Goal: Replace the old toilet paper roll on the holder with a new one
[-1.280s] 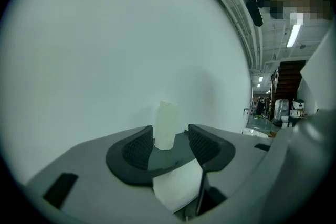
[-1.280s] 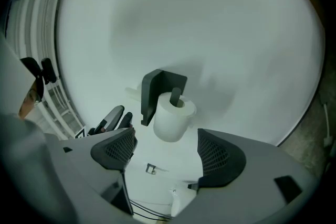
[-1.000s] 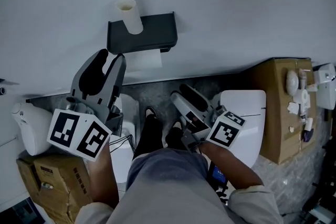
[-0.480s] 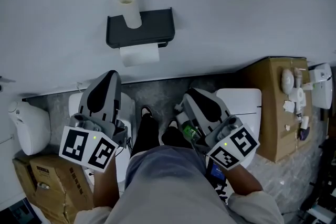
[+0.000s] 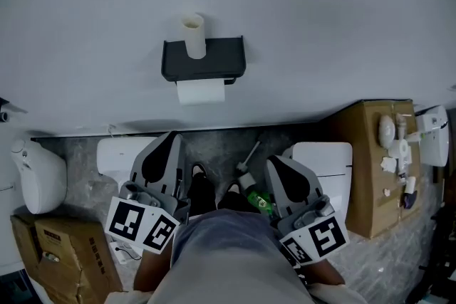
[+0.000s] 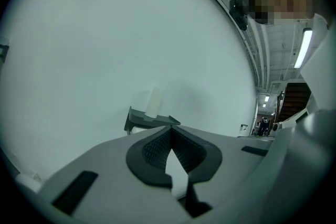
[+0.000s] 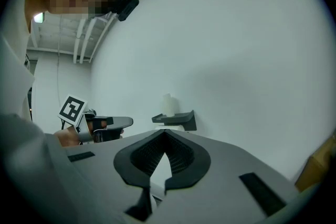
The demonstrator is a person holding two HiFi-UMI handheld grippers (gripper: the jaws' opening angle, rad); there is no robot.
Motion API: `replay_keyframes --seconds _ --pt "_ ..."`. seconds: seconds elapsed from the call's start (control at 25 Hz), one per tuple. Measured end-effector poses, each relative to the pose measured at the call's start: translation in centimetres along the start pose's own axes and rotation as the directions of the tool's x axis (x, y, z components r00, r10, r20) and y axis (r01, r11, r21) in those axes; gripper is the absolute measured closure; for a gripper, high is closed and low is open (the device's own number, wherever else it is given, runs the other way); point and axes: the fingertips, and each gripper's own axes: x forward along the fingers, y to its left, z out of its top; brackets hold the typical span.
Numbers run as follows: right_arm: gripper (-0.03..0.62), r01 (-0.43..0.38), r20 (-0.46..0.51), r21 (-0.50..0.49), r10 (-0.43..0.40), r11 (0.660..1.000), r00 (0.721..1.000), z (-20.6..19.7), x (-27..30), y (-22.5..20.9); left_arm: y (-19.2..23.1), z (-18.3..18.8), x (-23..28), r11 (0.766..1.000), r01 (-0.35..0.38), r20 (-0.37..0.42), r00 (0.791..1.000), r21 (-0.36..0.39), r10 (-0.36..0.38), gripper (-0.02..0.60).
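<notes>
Nearest, left gripper (image 5: pixel 173 137) and right gripper (image 5: pixel 275 162), jaws just closed together, empty; far on the wall (image 5: pixel 328 11), the holder (image 5: pixel 221 57) carries a toilet paper roll (image 5: pixel 200 91) beneath, a cardboard tube (image 5: pixel 193 35) upright on top.

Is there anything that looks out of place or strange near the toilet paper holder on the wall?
Yes. A bare cardboard tube stands upright on top of the black holder, toward its left end, while toilet paper hangs from underneath. A green bottle is also on the grey floor below, which looks misplaced.
</notes>
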Motion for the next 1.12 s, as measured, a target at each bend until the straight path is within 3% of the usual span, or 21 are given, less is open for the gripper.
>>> replay_keyframes --seconds 0.44,1.12 --pt "0.577 0.007 0.008 -0.116 -0.007 0.993 1.0 0.6 -1.7 2.0 -2.3 -1.0 -1.9 0.999 0.017 0.024 1.0 -0.035 -0.016 0.577" --pt "0.577 0.02 0.008 -0.163 -0.019 0.986 1.0 0.9 -2.8 2.0 -3.3 -1.6 -2.7 0.999 0.021 0.017 1.0 -0.032 -0.02 0.577"
